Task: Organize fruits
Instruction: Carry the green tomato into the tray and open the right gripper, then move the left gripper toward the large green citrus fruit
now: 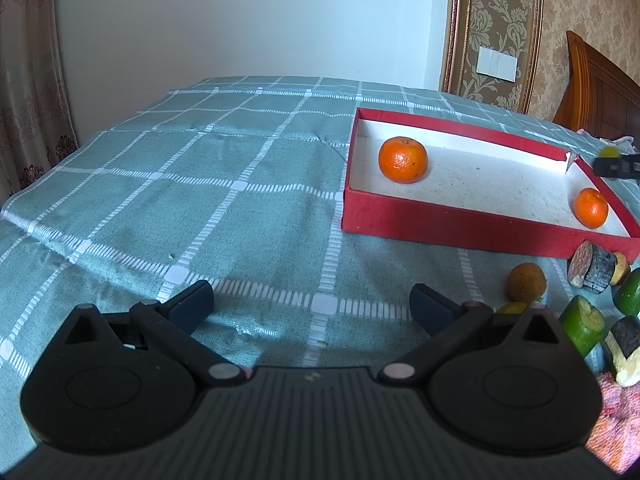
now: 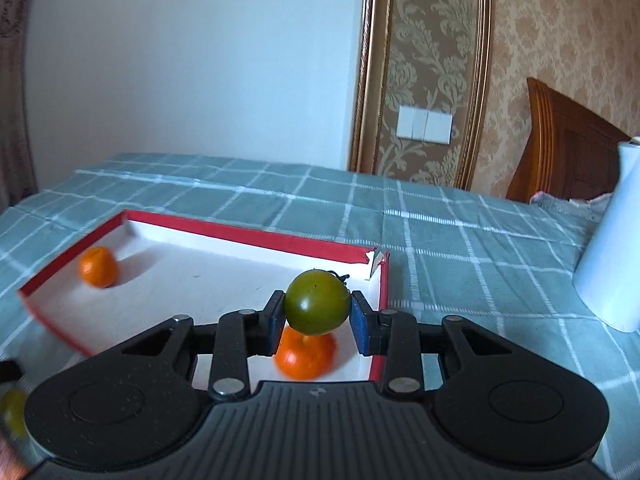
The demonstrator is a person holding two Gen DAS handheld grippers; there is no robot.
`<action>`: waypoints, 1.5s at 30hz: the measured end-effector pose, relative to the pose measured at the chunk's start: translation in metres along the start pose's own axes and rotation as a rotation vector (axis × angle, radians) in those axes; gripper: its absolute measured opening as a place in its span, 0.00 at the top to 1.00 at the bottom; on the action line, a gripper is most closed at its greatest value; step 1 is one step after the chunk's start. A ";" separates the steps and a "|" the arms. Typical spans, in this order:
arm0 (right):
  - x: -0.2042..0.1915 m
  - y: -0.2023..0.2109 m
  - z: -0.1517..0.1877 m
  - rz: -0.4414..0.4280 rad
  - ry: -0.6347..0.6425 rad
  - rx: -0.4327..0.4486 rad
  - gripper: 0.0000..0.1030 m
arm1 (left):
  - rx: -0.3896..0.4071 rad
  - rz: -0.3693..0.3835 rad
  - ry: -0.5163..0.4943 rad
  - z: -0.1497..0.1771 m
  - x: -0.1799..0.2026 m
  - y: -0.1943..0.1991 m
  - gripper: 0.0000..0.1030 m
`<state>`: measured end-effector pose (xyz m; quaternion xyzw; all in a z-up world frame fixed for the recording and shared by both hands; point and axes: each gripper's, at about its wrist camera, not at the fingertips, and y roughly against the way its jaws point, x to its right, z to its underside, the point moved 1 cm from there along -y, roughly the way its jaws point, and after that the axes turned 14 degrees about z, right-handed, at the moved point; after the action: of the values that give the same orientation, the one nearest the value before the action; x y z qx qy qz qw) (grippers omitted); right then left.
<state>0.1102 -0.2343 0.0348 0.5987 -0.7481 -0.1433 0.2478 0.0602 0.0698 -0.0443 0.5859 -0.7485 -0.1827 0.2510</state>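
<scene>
Checked green cloth [image 1: 240,184] covers our table, with the red box [image 1: 460,224] at two o'clock in the left view. We count two oranges already in it, one [image 1: 403,159] at its far left corner, another [image 1: 591,208] at its near right. Our right gripper [image 2: 318,312] pinches a green fruit [image 2: 317,302] above that near-right orange. Our left gripper [image 1: 312,304] hangs wide and empty. Several pieces, including a brown fruit [image 1: 526,282], wait outside at three o'clock.

Background furnishings
Teal checked cloth [image 1: 200,200]; white wall switch plate [image 2: 425,124]; carved wooden headboard [image 2: 560,148]; tall white jug [image 2: 616,264]; patterned curtain [image 1: 28,80].
</scene>
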 end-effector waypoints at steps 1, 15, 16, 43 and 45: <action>-0.001 -0.009 -0.002 0.005 -0.003 -0.011 0.67 | 0.000 0.000 0.000 0.000 0.000 0.000 0.00; -0.010 -0.063 0.000 -0.008 -0.021 -0.143 0.67 | -0.007 -0.008 -0.010 0.000 0.001 -0.001 0.00; -0.010 -0.063 0.001 -0.006 -0.021 -0.141 0.67 | -0.007 -0.008 -0.010 0.000 0.001 -0.001 0.00; 0.031 0.038 0.039 0.005 -0.165 0.072 0.19 | -0.007 -0.008 -0.010 0.000 0.002 -0.001 0.00; 0.038 0.048 0.048 -0.005 -0.174 0.074 0.19 | -0.007 -0.008 -0.010 0.000 0.002 -0.001 0.00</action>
<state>0.0384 -0.2629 0.0268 0.5945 -0.7701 -0.1676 0.1594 0.0605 0.0678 -0.0450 0.5871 -0.7468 -0.1891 0.2487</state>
